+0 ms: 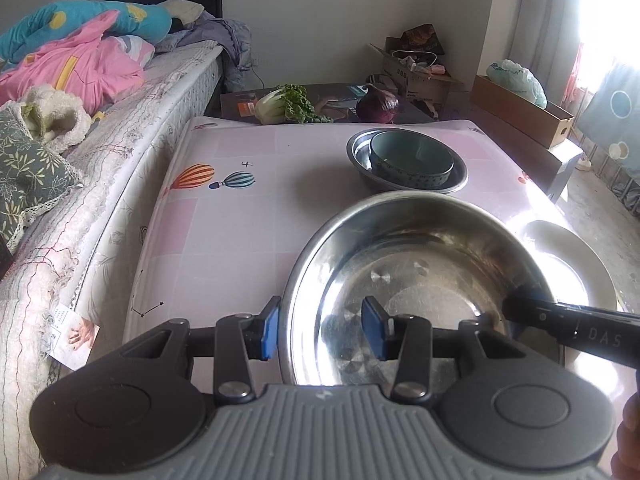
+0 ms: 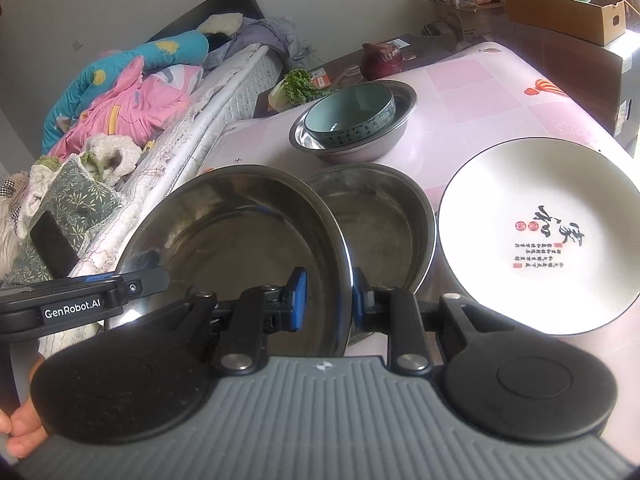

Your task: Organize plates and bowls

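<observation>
Careful: both grippers, left gripper [image 1: 322,332] and right gripper [image 2: 329,300], pinch the steel basin's [image 2: 240,232] rim; uneven lifting could knock the white plate [image 2: 536,236].

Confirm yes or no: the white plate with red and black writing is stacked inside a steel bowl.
No. The white plate lies directly on the pink tablecloth, beside the steel bowl, not inside it.

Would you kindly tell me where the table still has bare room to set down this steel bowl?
The widest bare patch of table lies between the bed and the nested bowls, around the balloon prints. The near right is crowded: second steel bowl and white plate sit close together.
</observation>
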{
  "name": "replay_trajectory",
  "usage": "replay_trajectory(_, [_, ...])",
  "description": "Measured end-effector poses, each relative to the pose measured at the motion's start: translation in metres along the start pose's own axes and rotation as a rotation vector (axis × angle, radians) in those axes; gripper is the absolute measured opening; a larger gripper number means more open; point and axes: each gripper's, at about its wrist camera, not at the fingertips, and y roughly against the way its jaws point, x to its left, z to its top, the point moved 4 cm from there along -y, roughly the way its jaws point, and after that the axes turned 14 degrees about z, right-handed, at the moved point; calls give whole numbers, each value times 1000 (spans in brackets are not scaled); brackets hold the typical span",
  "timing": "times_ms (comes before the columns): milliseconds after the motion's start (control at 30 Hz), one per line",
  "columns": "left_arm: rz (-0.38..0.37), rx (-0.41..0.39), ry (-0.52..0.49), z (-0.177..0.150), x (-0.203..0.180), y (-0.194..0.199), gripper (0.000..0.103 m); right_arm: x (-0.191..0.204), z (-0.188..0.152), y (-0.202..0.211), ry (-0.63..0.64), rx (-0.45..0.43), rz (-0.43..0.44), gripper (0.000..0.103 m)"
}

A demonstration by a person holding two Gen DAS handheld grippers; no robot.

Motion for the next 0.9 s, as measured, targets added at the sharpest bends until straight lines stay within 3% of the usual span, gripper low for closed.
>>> replay_trajectory(467, [-23, 42, -51, 15, -36, -31, 44, -42, 14, -11, -50, 0, -45, 23])
replay_trajectory(900, [-18, 56, -80, 15, -45, -46, 44, -48, 21, -23, -18, 12, -89, 24])
